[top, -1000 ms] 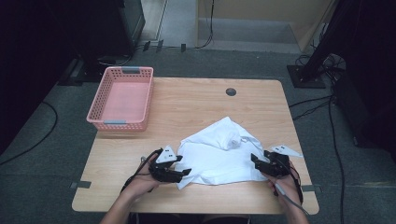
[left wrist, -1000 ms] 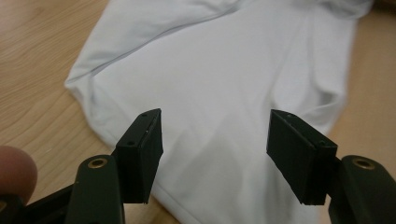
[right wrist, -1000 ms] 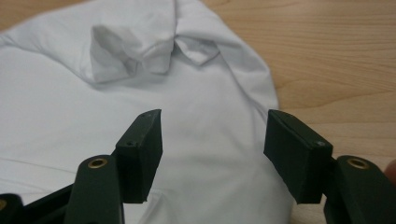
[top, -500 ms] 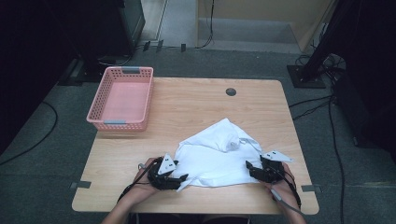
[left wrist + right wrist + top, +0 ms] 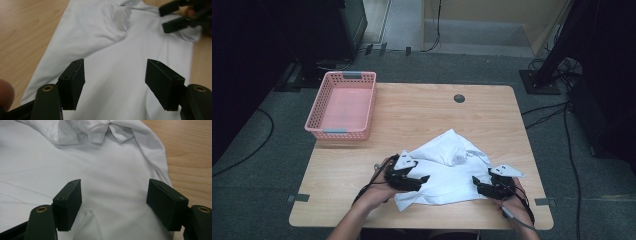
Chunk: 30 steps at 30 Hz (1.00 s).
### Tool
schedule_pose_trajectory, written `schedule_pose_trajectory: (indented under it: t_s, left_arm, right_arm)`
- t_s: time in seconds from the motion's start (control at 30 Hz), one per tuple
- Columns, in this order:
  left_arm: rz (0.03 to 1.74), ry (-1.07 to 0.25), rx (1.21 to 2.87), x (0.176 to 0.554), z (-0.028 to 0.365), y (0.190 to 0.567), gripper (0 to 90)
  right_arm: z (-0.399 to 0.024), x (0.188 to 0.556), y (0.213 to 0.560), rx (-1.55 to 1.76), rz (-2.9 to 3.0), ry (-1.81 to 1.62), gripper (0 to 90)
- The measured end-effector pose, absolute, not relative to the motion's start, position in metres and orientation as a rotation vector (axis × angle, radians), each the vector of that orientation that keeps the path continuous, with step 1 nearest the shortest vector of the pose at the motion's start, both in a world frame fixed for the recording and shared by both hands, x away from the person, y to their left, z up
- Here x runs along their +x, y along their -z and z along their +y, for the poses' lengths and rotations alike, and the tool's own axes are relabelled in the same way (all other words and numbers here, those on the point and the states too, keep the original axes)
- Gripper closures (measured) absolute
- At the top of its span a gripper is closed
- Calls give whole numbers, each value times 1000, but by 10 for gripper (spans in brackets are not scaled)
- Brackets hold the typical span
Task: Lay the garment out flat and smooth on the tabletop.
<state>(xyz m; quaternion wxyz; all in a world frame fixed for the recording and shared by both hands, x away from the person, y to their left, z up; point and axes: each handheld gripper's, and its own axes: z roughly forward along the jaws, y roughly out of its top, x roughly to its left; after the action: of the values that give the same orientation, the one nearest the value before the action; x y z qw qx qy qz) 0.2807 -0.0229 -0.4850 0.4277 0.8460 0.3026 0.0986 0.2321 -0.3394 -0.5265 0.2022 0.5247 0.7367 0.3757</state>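
One pink basket [image 5: 343, 104] beyond shirt [image 5: 447, 172]

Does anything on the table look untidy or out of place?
Only the white shirt: its far part is bunched into a crumpled lump, while the near part lies flat. The pink basket sits straight at the far left corner.
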Motion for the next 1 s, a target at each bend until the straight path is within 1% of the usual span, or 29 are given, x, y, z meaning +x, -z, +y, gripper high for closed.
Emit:
schedule_pose_trajectory:
  t_s: [0.17,0.23,0.27,0.4,0.57,0.6,0.63,0.7,0.77,0.8,0.83,0.87,0.9,1.0]
  left_arm:
    - [879,-359,2082,292,-64,501,325]
    - [900,-384,2075,294,-71,504,322]
    - [931,-434,2057,296,-83,506,322]
    - [923,-486,2049,296,-105,508,312]
    - [899,-527,2095,297,-128,514,311]
    - [899,-547,2104,297,-131,516,323]
    - [904,-566,2106,298,-132,517,373]
    - [915,-574,2101,303,-131,519,518]
    - [929,-556,2087,309,-124,517,706]
    - [929,-556,2087,309,-124,517,774]
    - [939,-533,2083,316,-114,513,826]
    - [953,-523,2073,320,-107,511,852]
    - [968,-516,2059,323,-100,508,861]
    - [1015,-510,2012,334,-74,497,865]
  right_arm:
    - [-339,231,527,1482,2041,-1055,284]
    - [-339,231,527,1486,2039,-1056,280]
    - [-338,231,527,1491,2035,-1051,277]
    - [-337,231,527,1490,2031,-1047,272]
    - [-336,231,527,1491,2030,-1044,270]
    - [-336,231,527,1491,2031,-1043,270]
    - [-336,231,527,1490,2031,-1042,270]
    - [-336,231,527,1493,2029,-1044,271]
    - [-337,231,527,1494,2029,-1046,271]
    - [-337,231,527,1494,2029,-1047,271]
    - [-337,231,527,1494,2028,-1047,271]
    - [-337,231,527,1495,2028,-1047,272]
    - [-337,231,527,1497,2027,-1047,273]
    - [-337,231,527,1500,2025,-1049,276]
